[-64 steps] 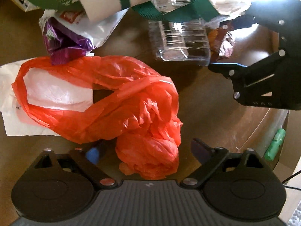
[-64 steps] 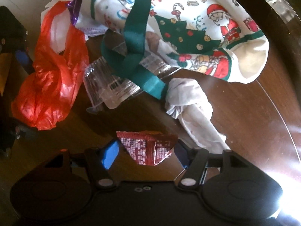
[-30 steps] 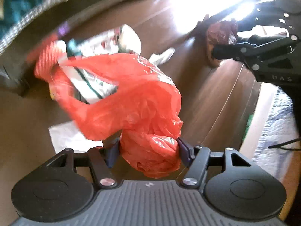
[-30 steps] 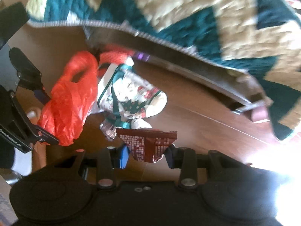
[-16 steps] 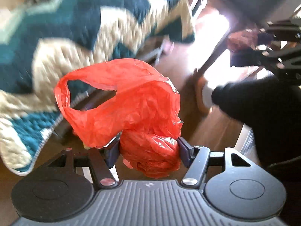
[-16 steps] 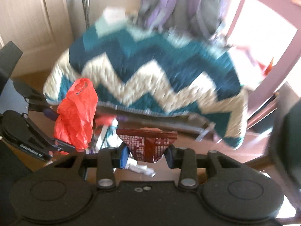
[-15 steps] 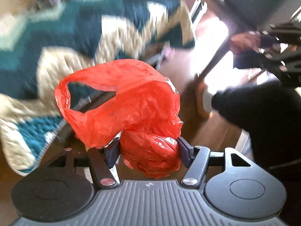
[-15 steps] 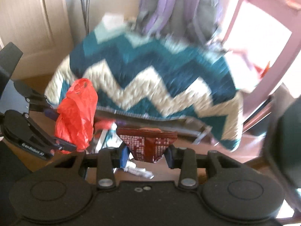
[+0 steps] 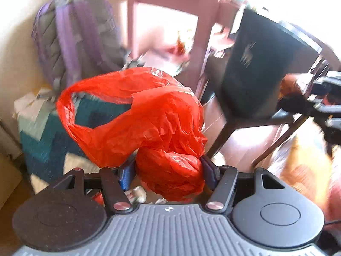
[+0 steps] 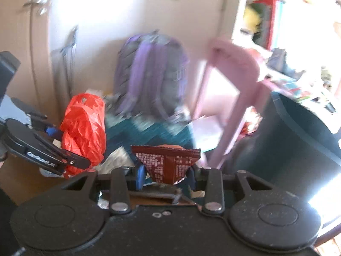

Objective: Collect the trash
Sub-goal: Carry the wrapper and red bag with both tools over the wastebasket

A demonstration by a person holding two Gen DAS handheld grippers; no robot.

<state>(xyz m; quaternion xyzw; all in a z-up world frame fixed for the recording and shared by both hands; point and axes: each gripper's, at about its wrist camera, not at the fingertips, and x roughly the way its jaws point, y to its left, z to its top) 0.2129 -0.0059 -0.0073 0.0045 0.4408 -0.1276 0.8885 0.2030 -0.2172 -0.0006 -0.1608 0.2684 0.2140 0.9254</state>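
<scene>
Left gripper (image 9: pixel 168 170) clamped on the knotted end of the orange plastic bag (image 9: pixel 145 115); the rest of the bag billows up past the fingers, handle loop open at upper left. Right gripper (image 10: pixel 166 176) clamped on a brown snack wrapper (image 10: pixel 167 163), printed side facing the camera. Both held in the air. Background blurred: purple backpack (image 10: pixel 149 72), teal zigzag blanket (image 9: pixel 42 132), pink chair (image 10: pixel 234 68).
</scene>
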